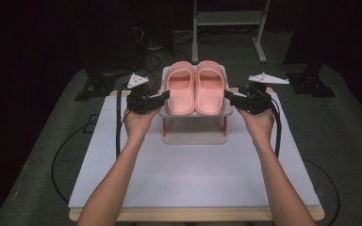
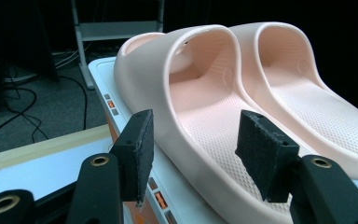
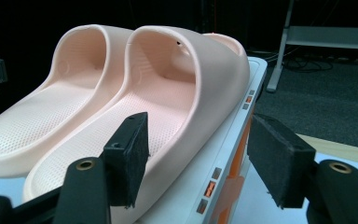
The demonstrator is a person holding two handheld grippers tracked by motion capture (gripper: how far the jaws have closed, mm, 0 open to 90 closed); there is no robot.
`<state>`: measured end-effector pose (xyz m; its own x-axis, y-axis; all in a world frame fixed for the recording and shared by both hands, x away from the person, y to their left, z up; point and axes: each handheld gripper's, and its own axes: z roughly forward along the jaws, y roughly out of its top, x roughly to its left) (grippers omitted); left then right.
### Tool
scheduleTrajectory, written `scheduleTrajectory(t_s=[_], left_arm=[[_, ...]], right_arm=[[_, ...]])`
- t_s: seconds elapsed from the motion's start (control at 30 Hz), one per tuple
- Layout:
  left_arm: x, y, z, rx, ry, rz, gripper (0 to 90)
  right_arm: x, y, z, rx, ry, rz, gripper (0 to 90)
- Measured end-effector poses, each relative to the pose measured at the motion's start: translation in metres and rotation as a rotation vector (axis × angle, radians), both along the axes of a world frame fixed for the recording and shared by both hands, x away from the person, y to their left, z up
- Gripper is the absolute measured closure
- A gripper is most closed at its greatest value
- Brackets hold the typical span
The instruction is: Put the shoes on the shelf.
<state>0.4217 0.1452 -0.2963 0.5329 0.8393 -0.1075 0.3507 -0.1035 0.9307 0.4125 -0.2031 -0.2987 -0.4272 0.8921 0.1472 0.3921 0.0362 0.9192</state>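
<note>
Two pink slippers [image 1: 195, 87] side by side on a small white rack [image 1: 194, 136]. Left gripper [image 1: 166, 95] and right gripper [image 1: 227, 95]: jaws spread, each straddling a slipper's outer edge, pads not pressing.

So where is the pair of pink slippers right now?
In the high view, the pink slippers sit side by side atop a small white rack at the table's far middle, between the left gripper and right gripper.

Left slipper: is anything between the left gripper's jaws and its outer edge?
Nothing visible. The left gripper is open, its jaws straddling the outer sidewall of the left slipper on the small rack, pads not yet pressing.
</note>
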Motion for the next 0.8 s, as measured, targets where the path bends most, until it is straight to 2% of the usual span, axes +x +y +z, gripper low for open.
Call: scheduleTrajectory(t_s=[0.33,0.8], left_arm=[[-0.013,0.004,-0.002,0.007,-0.023,0.003,45.2],[-0.024,0.013,-0.006,0.001,-0.028,-0.001,44.9]], right_arm=[[-0.009,-0.008,-0.006,0.004,0.006,0.001,37.0],[-0.026,-0.017,-0.015,-0.007,-0.001,0.001,35.1]])
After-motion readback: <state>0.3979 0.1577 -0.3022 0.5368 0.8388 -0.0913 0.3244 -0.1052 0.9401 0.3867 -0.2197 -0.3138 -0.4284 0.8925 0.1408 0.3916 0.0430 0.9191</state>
